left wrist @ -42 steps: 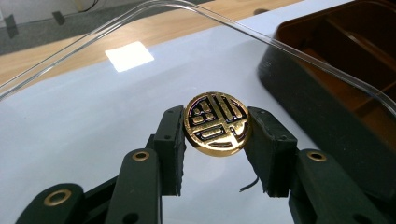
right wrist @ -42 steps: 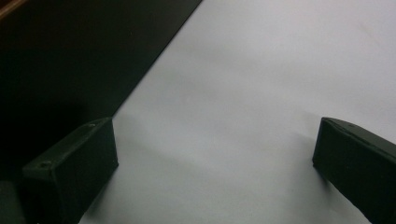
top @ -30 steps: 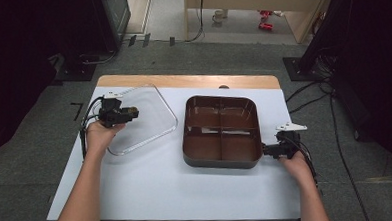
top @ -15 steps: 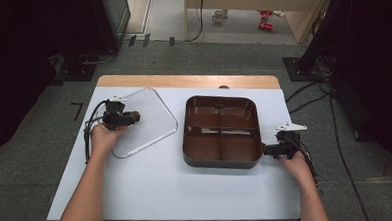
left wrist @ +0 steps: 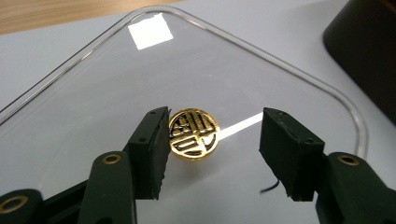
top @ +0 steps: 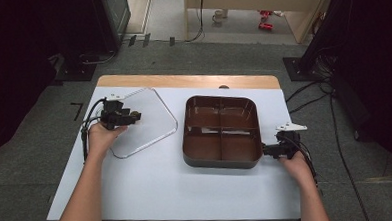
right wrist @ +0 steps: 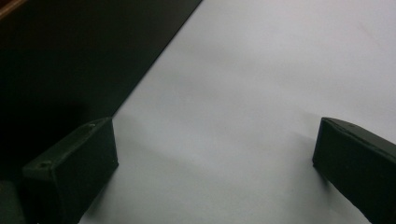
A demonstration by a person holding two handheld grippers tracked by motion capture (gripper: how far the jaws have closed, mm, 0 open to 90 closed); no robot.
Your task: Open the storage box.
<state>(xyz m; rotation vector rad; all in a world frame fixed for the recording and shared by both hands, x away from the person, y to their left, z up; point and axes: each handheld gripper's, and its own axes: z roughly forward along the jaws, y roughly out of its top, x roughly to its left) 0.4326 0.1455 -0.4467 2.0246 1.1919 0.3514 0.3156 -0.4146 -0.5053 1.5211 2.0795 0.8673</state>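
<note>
While its jaws have just been opening, the left gripper [left wrist: 212, 154] straddles the lid's gold knob [left wrist: 193, 134].

Grey carpet floor [top: 171, 56], white-topped table [top: 167, 187], dark stands, perhaps a wooden cabinet [top: 249, 8] behind

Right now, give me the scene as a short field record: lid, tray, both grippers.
lid: clear lid lies flat on the white table, left of the tray and apart from it; gold round emblem at its middle
tray: brown four-compartment tray, uncovered, nothing seen in the compartments
left gripper: left gripper over the lid, jaws have just been opening, apart either side of the emblem, nothing gripped
right gripper: right gripper at the tray's right near corner, jaws open over bare table, nothing between them
</note>
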